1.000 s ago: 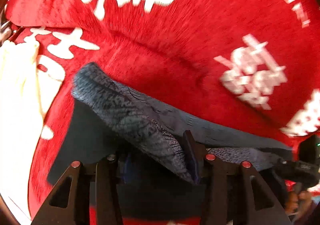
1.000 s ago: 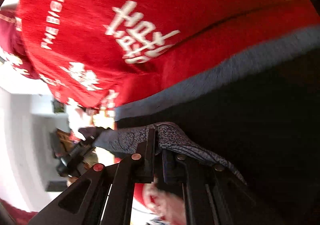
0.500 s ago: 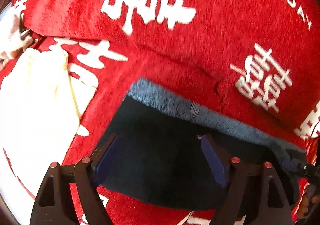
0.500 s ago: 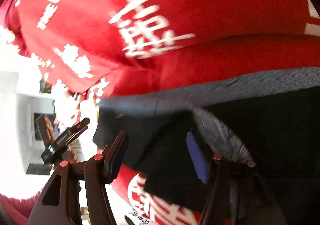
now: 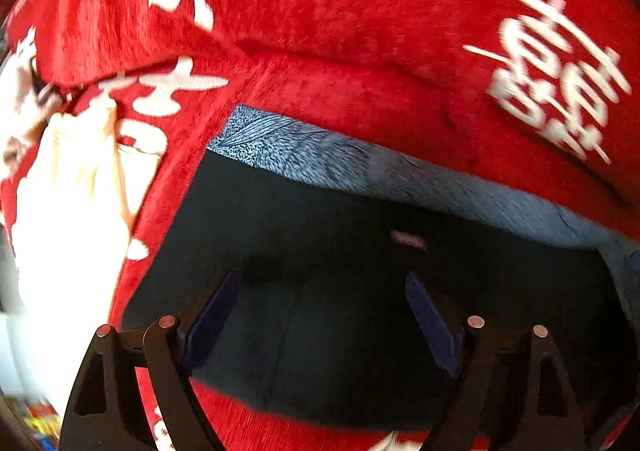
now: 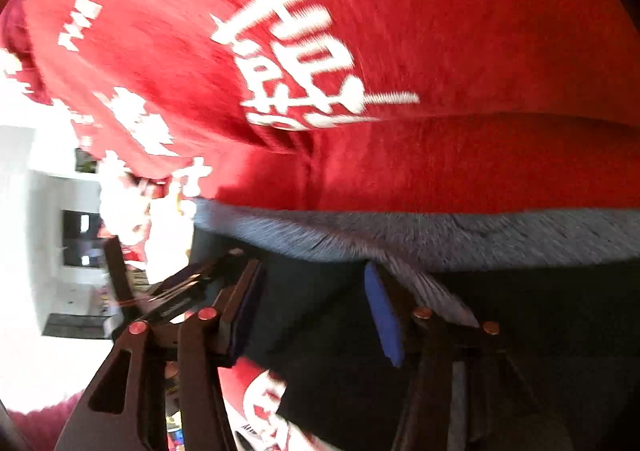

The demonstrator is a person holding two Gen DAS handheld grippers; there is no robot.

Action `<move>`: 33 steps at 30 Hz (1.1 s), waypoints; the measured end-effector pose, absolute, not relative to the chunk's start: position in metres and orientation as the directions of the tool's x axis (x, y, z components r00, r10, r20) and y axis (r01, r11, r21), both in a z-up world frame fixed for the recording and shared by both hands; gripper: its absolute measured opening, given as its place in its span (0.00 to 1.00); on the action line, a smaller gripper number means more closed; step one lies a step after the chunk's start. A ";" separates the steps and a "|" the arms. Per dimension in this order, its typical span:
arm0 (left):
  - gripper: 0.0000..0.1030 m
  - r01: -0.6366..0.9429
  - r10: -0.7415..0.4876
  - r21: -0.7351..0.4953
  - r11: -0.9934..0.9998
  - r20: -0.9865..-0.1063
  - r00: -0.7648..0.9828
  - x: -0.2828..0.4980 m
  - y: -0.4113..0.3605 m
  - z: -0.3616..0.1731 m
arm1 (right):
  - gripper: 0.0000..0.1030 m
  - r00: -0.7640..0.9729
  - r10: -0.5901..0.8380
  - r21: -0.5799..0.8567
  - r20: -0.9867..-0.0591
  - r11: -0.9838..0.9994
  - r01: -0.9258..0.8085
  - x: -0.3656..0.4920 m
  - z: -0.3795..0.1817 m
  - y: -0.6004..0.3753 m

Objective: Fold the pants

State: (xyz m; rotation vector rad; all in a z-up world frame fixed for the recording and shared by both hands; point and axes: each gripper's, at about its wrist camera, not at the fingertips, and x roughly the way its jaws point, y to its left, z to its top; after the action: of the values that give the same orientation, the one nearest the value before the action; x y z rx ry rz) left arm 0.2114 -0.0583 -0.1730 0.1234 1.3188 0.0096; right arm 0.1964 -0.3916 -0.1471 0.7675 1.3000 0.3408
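Note:
The dark pants lie folded flat on the red blanket, with their speckled grey waistband along the far edge. My left gripper is open and empty just above the dark fabric. In the right wrist view the pants and grey waistband lie under my right gripper, which is open; a strip of grey fabric lies against the outside of its right finger.
A cream-white cloth lies on the blanket left of the pants. The red blanket with white characters rises behind. A bright room with a dark screen shows at the left of the right wrist view.
Both grippers were shut on the grey waistband a second ago. They opened and let it go; the waistband now lies flat along the pants' far edge. Both grippers have drawn back slightly.

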 end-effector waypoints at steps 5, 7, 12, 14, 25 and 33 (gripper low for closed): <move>0.83 0.224 0.016 0.071 0.972 -0.971 0.238 0.170 -0.099 -0.148 | 0.59 0.328 0.602 0.682 -0.728 0.684 0.258 0.117 -0.110 -0.431; 0.83 0.300 -0.050 0.019 0.954 -0.974 0.221 0.152 -0.123 -0.141 | 0.59 0.366 0.570 0.673 -0.736 0.677 0.300 0.078 -0.097 -0.450; 0.83 0.458 -0.226 -0.142 0.877 -0.965 0.133 0.103 -0.196 -0.135 | 0.59 0.445 0.465 0.642 -0.765 0.604 0.472 -0.045 -0.087 -0.489; 0.83 0.501 -0.310 -0.230 0.834 -0.947 0.080 0.080 -0.226 -0.129 | 0.59 0.449 0.442 0.630 -0.777 0.561 0.537 -0.091 -0.091 -0.492; 0.83 0.551 -0.391 -0.377 0.745 -0.915 -0.098 -0.006 -0.329 -0.174 | 0.59 0.479 0.432 0.629 -0.764 0.330 0.704 -0.246 -0.170 -0.488; 0.71 0.595 -0.339 -0.317 0.738 -0.938 -0.080 -0.025 -0.361 -0.190 | 0.33 0.560 0.567 0.747 -0.604 0.158 0.646 -0.242 -0.218 -0.491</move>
State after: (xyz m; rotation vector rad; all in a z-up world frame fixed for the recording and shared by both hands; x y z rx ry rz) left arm -0.0254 -0.3615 -0.1901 0.2230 1.4582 -0.7836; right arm -0.2424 -0.4907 -0.2179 1.5025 1.0846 -0.0761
